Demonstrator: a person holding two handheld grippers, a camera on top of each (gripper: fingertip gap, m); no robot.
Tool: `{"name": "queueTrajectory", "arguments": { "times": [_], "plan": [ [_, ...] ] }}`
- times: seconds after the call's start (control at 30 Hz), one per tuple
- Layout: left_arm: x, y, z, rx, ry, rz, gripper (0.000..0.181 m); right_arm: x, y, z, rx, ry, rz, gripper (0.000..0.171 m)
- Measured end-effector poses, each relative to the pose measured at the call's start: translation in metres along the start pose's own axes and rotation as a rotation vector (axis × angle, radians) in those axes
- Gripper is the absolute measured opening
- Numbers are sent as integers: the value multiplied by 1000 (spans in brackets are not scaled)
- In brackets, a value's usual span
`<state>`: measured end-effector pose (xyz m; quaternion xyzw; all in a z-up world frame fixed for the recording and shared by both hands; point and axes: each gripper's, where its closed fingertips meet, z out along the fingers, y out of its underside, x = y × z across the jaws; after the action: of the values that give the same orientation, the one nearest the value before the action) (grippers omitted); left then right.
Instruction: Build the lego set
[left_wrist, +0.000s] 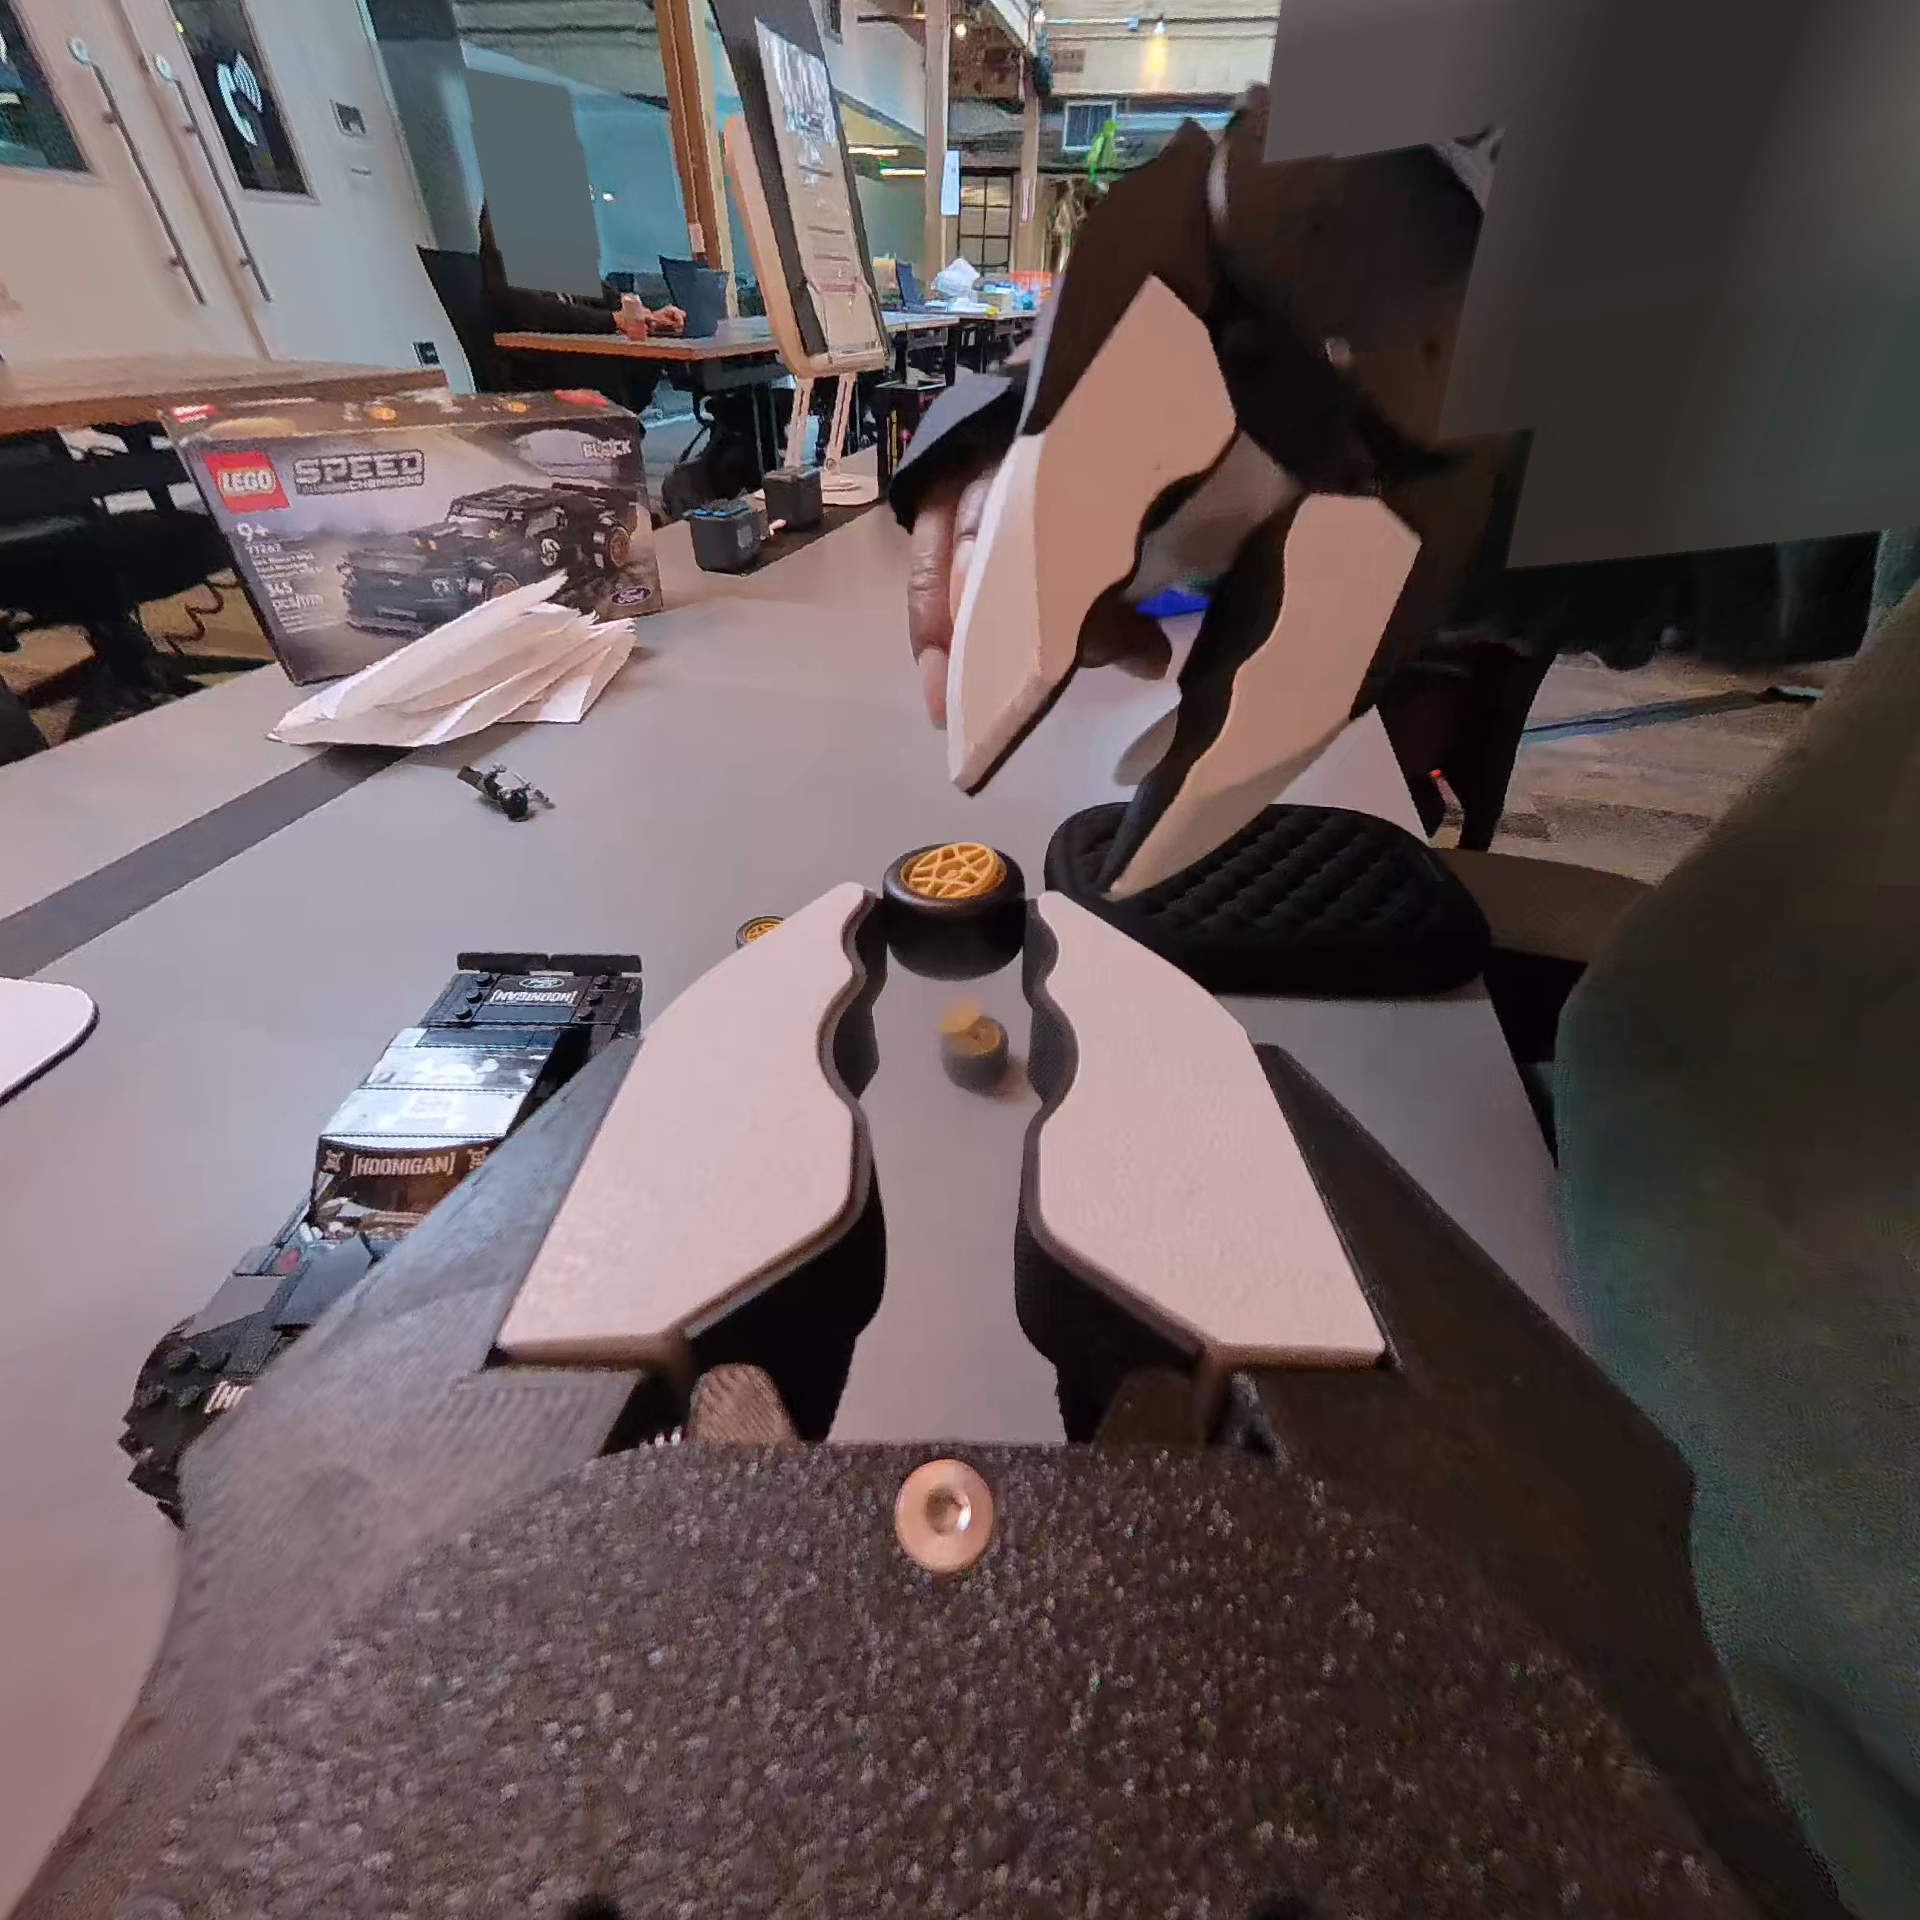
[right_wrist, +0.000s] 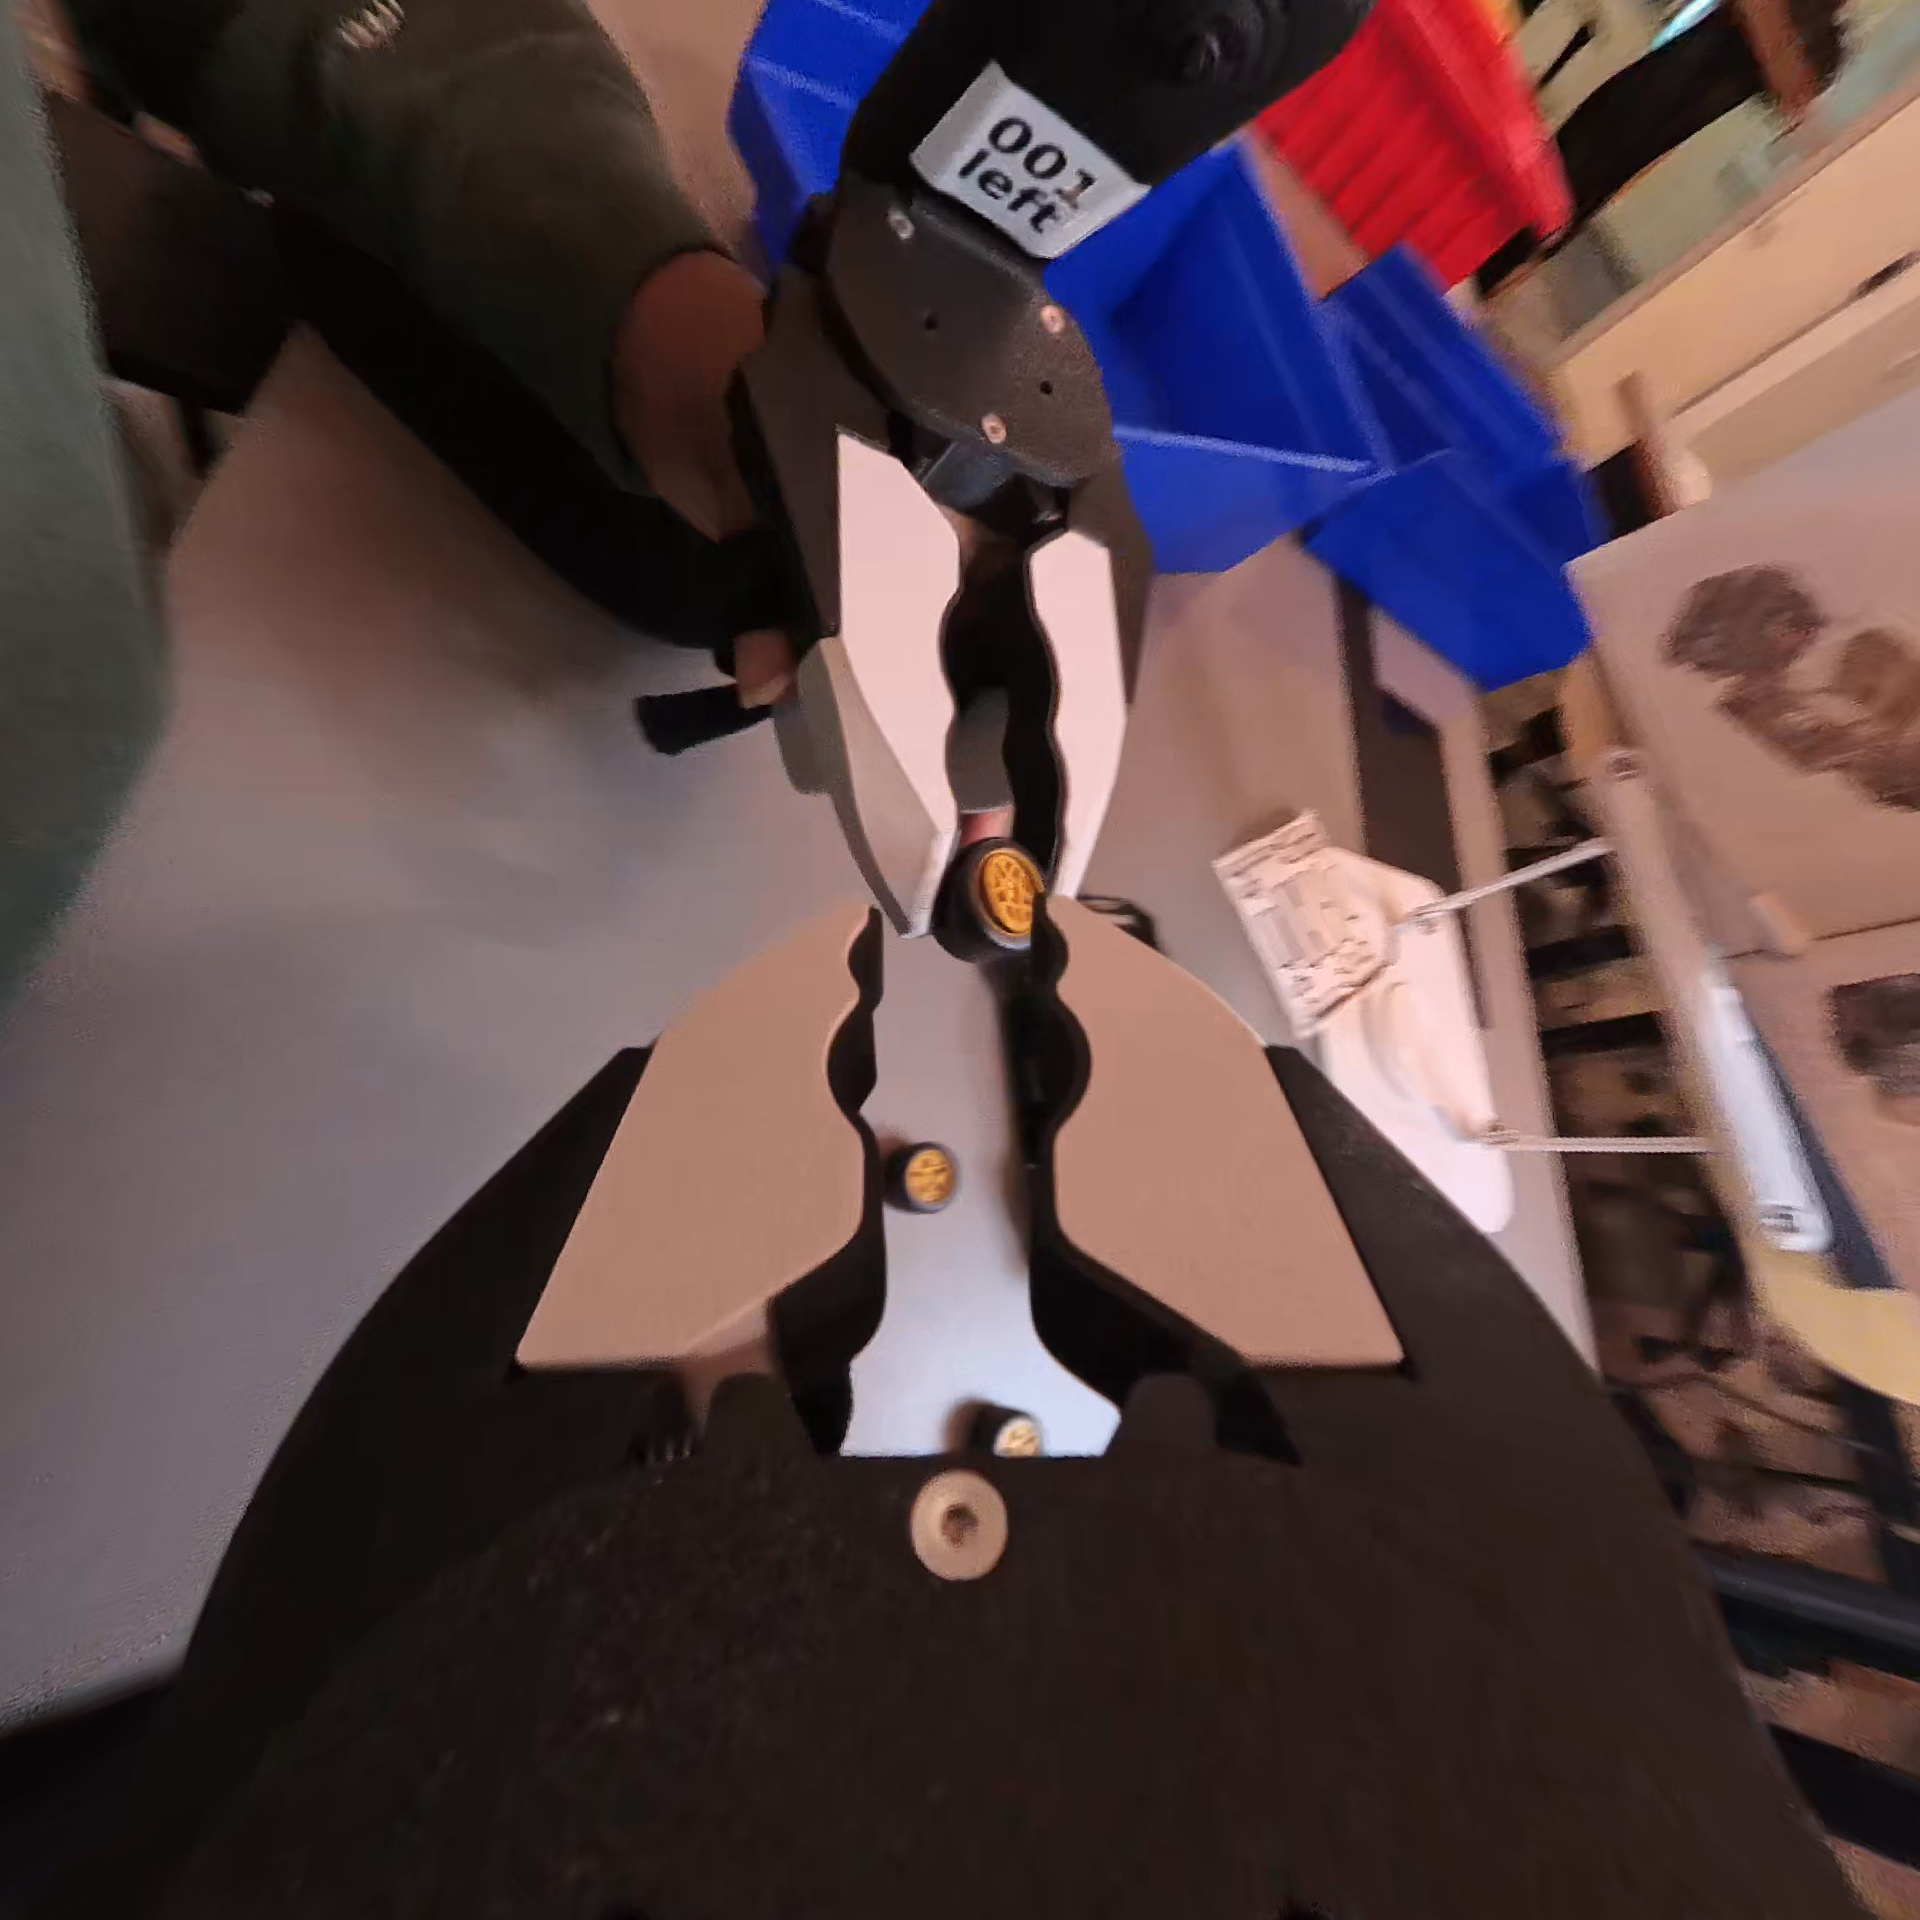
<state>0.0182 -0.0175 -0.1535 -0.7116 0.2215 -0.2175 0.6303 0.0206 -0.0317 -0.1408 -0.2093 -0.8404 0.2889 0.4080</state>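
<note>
Nearest the left wrist camera sits the speckled black body of my left gripper (left_wrist: 954, 914), levelled low over the grey table (left_wrist: 727, 665) and reaching forward, its pale fingers (left_wrist: 717, 1122) pinched on a black wheel with a gold rim (left_wrist: 954, 899) right at the tips, so that the wheel hangs clear of the surface. From my other tool's camera the same wheel (right_wrist: 995, 902) shows side-on, clamped between those tips. My right gripper (left_wrist: 1049, 831) comes in from above and to the right, tilted steeply downward, its jaws parted and holding nothing, its tips hovering just beside the held wheel; in its own view (right_wrist: 961, 925) the tips nearly meet the left gripper (right_wrist: 992, 899) head-on. Below the held wheel a smaller loose wheel (left_wrist: 975, 1047) lies on the table, blurred, and another gold-rimmed wheel (left_wrist: 758, 928) peeks from behind my left finger. The half-built black car (left_wrist: 457, 1101), with white and grey printed panels, rests lengthways on the table just left of my left gripper, partly hidden by it. Farther back stand the set's box (left_wrist: 416, 520) and a heap of white paper bags (left_wrist: 468, 675), with a small black part (left_wrist: 504, 790) lying alone between them and the car. A black mesh chair seat (left_wrist: 1278, 894) sits beyond the table's right edge, near my right tool, while the table ahead and to the left lies open
</note>
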Motion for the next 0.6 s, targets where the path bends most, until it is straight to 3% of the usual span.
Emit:
{"name": "queueTrajectory", "arguments": {
  "times": [0.17,0.6],
  "plan": [
    [-6,-7,2,-27,-18,-42,25,12,0,1,15,142,-149,27],
    [-1,-23,7,-8,4,-102,25,16,-5,-2,35,263,-305,27]
  ]
}}
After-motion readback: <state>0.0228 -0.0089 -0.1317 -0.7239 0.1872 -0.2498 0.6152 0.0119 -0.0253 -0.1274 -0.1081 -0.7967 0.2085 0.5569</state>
